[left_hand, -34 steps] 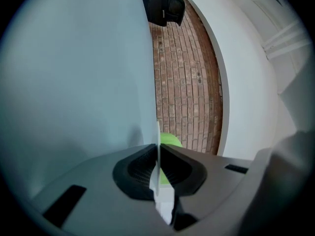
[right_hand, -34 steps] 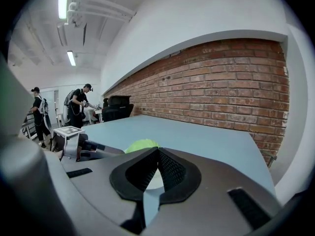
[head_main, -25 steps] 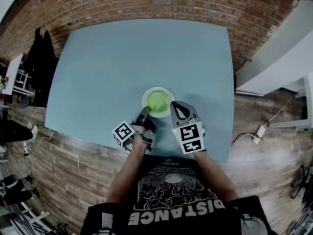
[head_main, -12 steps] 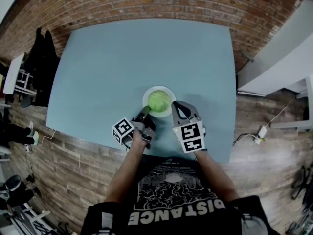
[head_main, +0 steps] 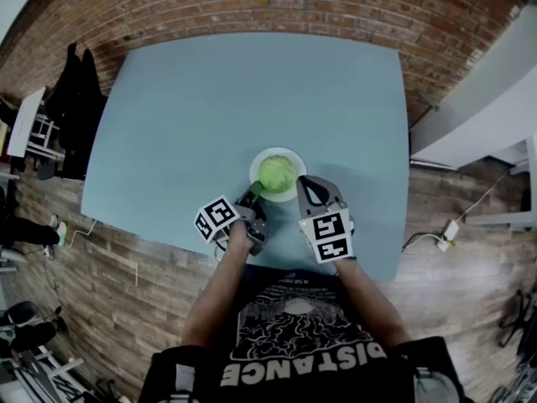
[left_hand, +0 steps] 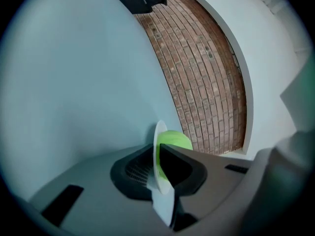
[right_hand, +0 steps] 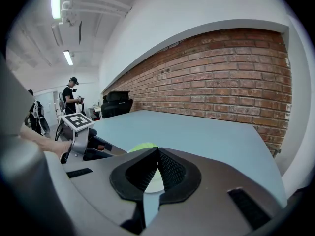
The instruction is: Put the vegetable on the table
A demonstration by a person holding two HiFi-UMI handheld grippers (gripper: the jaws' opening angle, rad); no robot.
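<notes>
A round green vegetable [head_main: 278, 173] sits on a white plate [head_main: 267, 155] on the light blue table [head_main: 210, 99], near its front edge. My left gripper [head_main: 254, 194] is at the plate's near-left rim. In the left gripper view the plate [left_hand: 157, 183] stands edge-on between the jaws, which are shut on its rim, with the vegetable [left_hand: 175, 139] just past them. My right gripper [head_main: 307, 190] rests beside the plate's right side, shut with nothing in it. The right gripper view [right_hand: 157, 152] shows the vegetable [right_hand: 141, 146] just ahead.
A brick wall [head_main: 277, 7] runs along the table's far side. Dark coats hang on a chair [head_main: 74, 99] at the left. A white counter [head_main: 474, 112] stands at the right, a cable and plug [head_main: 447, 225] on the wood floor. A person [right_hand: 72, 95] stands far off.
The left gripper has tilted a little and closed in on the plate's rim. The plate, the vegetable and the right gripper have hardly moved.
</notes>
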